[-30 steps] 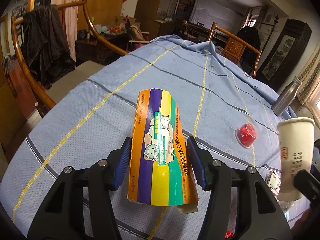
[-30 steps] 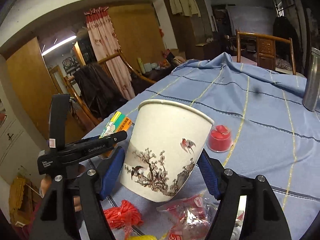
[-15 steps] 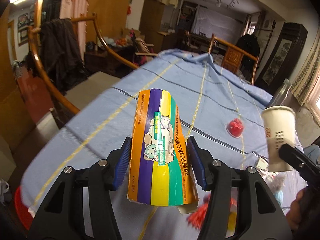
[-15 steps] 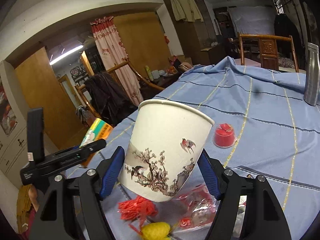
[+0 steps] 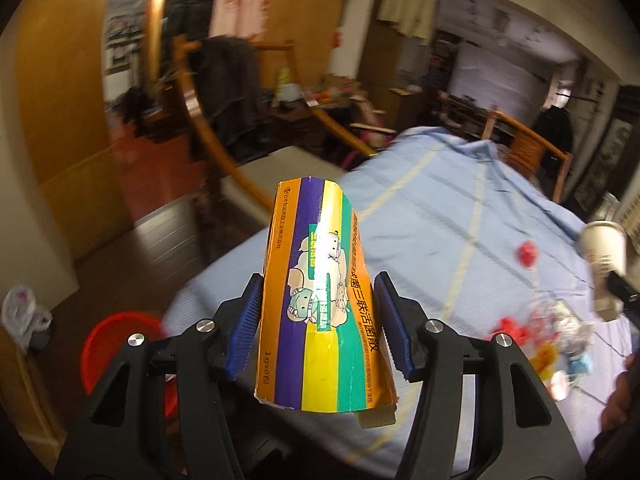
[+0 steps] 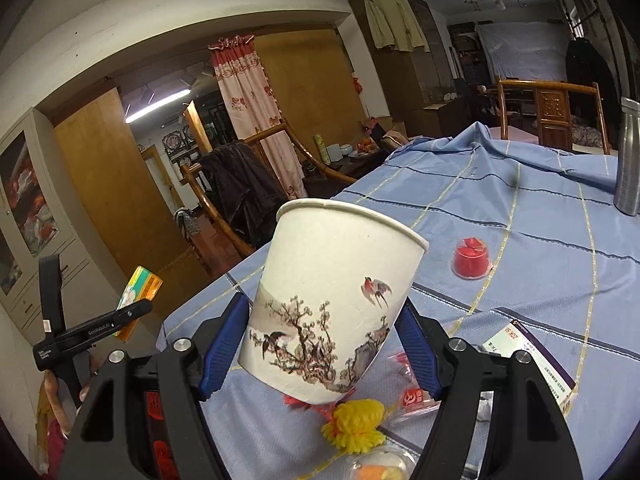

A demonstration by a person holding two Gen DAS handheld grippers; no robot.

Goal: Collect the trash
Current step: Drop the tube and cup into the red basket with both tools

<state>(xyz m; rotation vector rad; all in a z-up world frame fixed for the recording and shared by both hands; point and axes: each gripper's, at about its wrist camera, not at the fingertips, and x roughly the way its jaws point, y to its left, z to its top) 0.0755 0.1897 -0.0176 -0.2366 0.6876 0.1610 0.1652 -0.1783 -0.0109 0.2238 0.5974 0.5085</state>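
My left gripper (image 5: pixel 318 330) is shut on a striped orange, purple, yellow and green medicine box (image 5: pixel 320 292) and holds it in the air past the table's left edge. It also shows in the right wrist view (image 6: pixel 138 300). My right gripper (image 6: pixel 322 344) is shut on a white paper cup (image 6: pixel 332 292) painted with blossoms and birds, held above the blue tablecloth (image 6: pixel 540 248). The cup also shows at the right of the left wrist view (image 5: pixel 604 256). A red bin (image 5: pixel 116 348) stands on the floor below left of the box.
A red jelly cup (image 6: pixel 472 258) sits on the cloth. Red and yellow wrappers (image 6: pixel 356 424), a clear packet and a purple-edged card (image 6: pixel 536 360) lie near the table's front edge. A steel bottle (image 6: pixel 628 160) stands far right. Wooden chairs (image 5: pixel 224 152) ring the table.
My left gripper has swung left and away from the table with the box, bringing the floor and red bin into view. The right gripper has risen slightly with the cup.
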